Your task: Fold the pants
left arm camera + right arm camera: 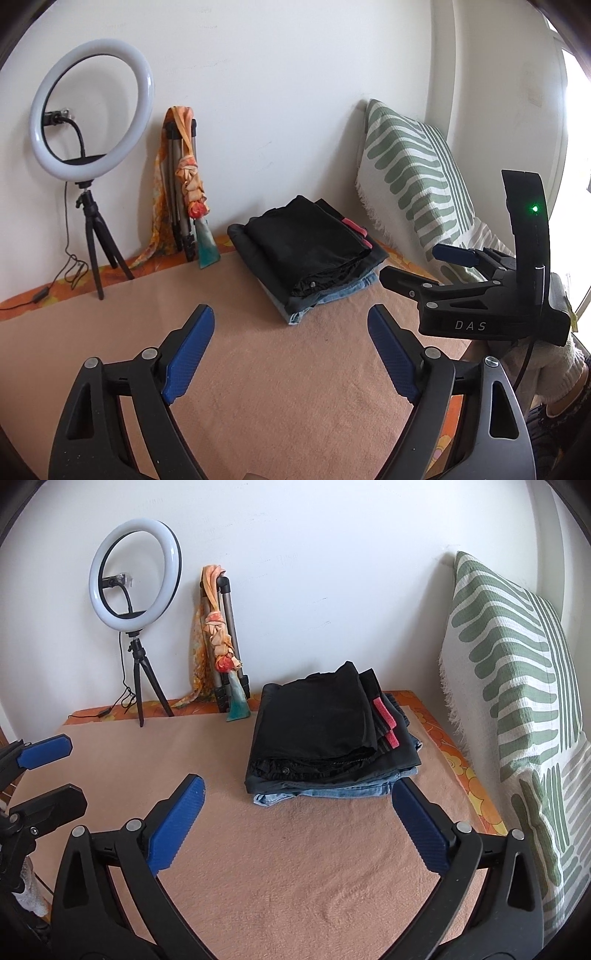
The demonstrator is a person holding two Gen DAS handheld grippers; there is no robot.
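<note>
A stack of folded pants (310,254) lies at the far side of the peach blanket (258,369), black pairs on top and blue jeans at the bottom. It also shows in the right wrist view (325,738). My left gripper (291,317) is open and empty, held above the blanket short of the stack. My right gripper (297,786) is open and empty, just in front of the stack. The right gripper also shows in the left wrist view (413,266), to the right of the stack. The left gripper shows at the left edge of the right wrist view (66,768).
A ring light on a small tripod (135,587) stands at the back left by the wall. A folded tripod with an orange scarf (221,642) leans on the wall. A green-striped pillow (517,672) lines the right side. An orange patterned sheet (458,760) edges the blanket.
</note>
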